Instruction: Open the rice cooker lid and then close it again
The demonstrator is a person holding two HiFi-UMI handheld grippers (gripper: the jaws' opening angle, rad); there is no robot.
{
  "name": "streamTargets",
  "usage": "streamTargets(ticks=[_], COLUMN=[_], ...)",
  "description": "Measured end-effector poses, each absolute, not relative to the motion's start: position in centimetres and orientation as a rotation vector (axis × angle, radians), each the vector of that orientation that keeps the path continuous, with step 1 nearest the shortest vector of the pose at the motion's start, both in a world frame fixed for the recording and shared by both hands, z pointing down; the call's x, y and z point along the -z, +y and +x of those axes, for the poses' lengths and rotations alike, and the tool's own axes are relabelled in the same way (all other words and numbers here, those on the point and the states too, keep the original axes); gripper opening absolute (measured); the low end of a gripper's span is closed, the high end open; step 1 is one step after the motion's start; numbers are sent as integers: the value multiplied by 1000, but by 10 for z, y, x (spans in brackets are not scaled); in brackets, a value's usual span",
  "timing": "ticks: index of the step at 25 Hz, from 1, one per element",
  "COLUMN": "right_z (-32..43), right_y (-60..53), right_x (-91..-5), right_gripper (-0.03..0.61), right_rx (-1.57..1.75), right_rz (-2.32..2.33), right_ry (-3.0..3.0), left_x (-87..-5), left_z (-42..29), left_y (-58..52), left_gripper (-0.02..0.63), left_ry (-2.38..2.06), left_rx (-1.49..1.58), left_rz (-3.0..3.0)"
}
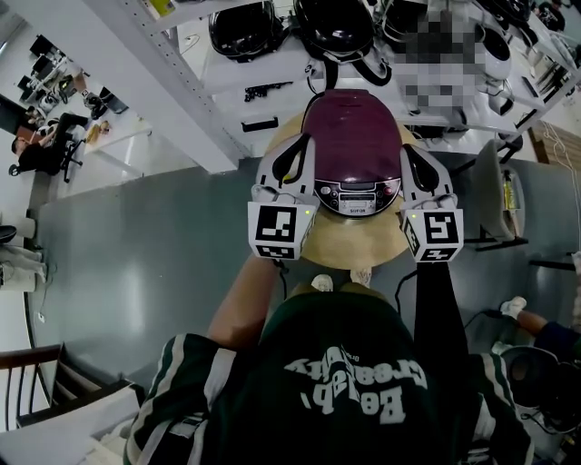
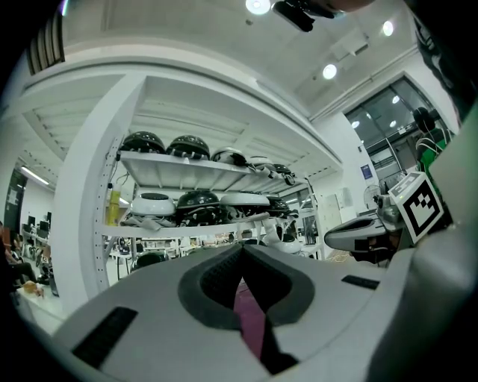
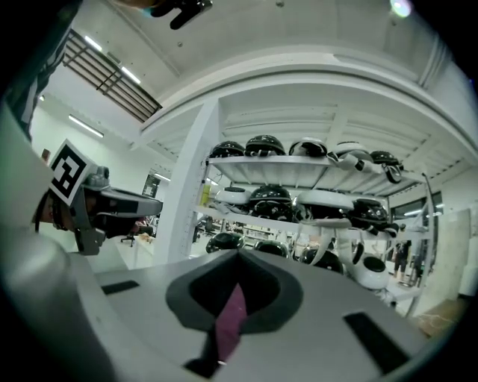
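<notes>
Head view: a round wooden tabletop [image 1: 349, 243] stands on a grey floor [image 1: 136, 263], with a white shelf rack [image 1: 263, 95] behind it carrying black cookers [image 1: 241, 27]. The rice cooker [image 1: 356, 195] sits on the tabletop with its maroon lid [image 1: 352, 136] down. The left gripper [image 1: 301, 151] lies just beside its left flank and the right gripper [image 1: 408, 156] just beside its right flank (whether either touches the housing I cannot tell).

Left gripper view: the jaws are clenched, their dark pads meeting at the tip with nothing clamped between them. A sliver of the maroon lid shows through the slit lower down. Beyond are the rack's shelves, stacked with black and white cookers under ceiling lights, and at the right edge the other gripper's marker cube [image 2: 422, 205].

Right gripper view: these jaws are likewise pressed together and empty, with the same maroon strip in the slit. The rack fills the background, and the left gripper's marker cube [image 3: 67, 170] sits at the left.
</notes>
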State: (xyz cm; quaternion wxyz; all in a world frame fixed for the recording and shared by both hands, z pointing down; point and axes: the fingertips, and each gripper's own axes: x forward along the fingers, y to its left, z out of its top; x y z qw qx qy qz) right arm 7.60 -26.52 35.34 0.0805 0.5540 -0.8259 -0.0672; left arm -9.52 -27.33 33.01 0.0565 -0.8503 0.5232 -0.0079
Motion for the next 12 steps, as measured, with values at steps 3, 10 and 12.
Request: streamTargets(ticks=[3,10,12], right_z=[75,69,68], right_y=[-261,-250,-247], right_x=[-354,-354,-355], right_gripper=[3,3,3], right_rx=[194,195,192], right_rz=[1658,1671,1675], right_ry=[-2465,-2452,-2448], left_x=[-332,-329,-329], left_z=[-96,-98,-100], left_y=[-272,-263,-261], left_gripper=[0,0,0], left_ry=[1585,1558,1556], left_rx=[25,16,19], left_rz=[-2588,-2594,-2595])
